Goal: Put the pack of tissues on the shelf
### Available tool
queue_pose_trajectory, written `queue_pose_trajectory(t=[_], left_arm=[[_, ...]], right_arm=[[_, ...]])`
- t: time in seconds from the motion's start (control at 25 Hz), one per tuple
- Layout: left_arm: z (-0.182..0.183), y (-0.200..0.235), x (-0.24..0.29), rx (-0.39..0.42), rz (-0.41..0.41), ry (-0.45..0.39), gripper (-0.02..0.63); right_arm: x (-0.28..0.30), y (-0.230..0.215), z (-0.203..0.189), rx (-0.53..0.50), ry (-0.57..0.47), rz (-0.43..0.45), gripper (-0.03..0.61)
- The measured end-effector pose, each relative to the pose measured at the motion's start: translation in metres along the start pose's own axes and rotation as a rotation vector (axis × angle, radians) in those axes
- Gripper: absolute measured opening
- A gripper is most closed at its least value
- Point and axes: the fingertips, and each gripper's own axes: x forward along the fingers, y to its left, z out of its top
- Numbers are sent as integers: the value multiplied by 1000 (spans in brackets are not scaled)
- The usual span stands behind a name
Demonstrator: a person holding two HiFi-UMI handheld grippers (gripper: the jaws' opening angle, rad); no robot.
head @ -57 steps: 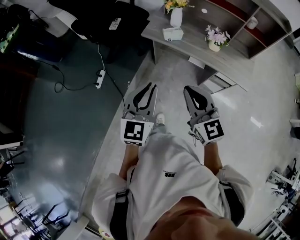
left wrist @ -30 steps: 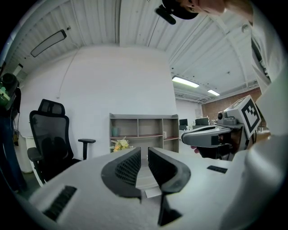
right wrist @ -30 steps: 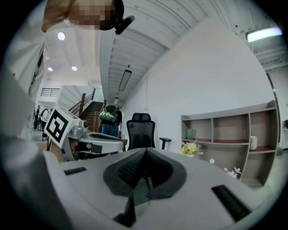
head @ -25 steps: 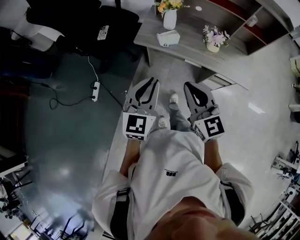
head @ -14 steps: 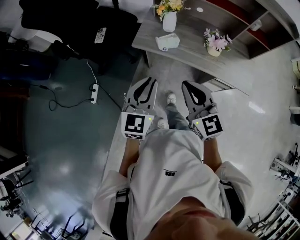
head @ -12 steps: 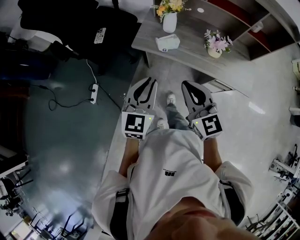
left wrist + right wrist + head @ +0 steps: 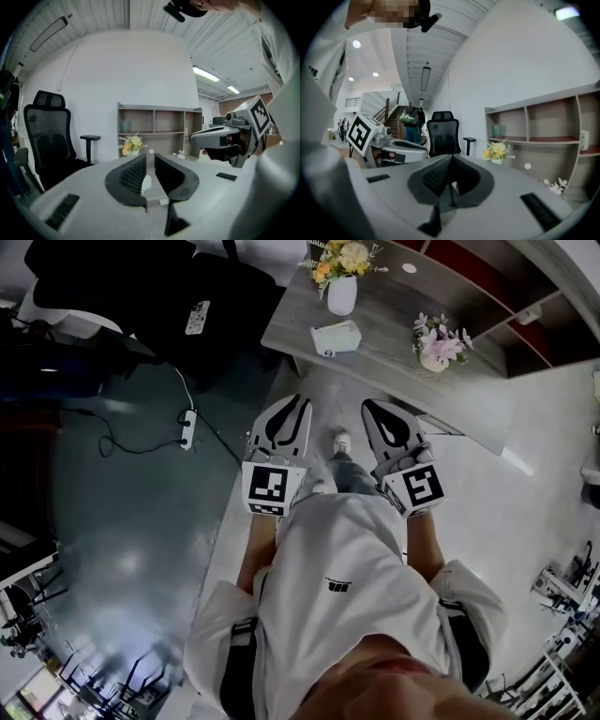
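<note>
- The desk (image 7: 389, 329) lies ahead of you and out of reach of both tools. Walk up and stand square to its front edge before you raise either arm.
- The shelf (image 7: 473, 261) stands behind the desk on its far right. Its open compartments look bare apart from a small pale object in one of them. Choose a bay now, so the carry is one clean arc.
- Your left gripper (image 7: 300, 401) is held at waist height with its jaws slightly apart and nothing in them. In the left gripper view the gap is narrow, and I judge it too small for the pack, so widen it fully on the way in.
- Your right gripper (image 7: 368, 405) is level with the left one and empty, and its jaw tips meet. Leave it closed and low unless you would rather use it for the grasp.
- The vase of flowers (image 7: 342, 285) stands just behind the pack. Come in low from the front so the jaws stay away from it.
- The small flower pot (image 7: 436, 343) sits well to the right, roughly on the way to the shelf. Lift high enough to pass over it.
- The pack of tissues (image 7: 336, 337) lies flat on the desk's left part, near the front edge, and nothing is touching it. It looks soft, so span its shorter width and squeeze only until it holds.
</note>
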Motion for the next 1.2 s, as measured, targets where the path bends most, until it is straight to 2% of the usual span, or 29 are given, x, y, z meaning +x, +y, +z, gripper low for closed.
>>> queue_pose_trajectory(t=[0.76, 1.04, 1.2], left_arm=[[-27, 24, 88, -46, 54, 102, 54], [-53, 36, 111, -75, 71, 142, 54], [-65, 44, 122, -82, 74, 155, 54]], right_arm=[[60, -71, -26, 62, 70, 110, 26], [80, -84, -47, 64, 121, 131, 27], [90, -88, -69, 41, 205, 131, 26]])
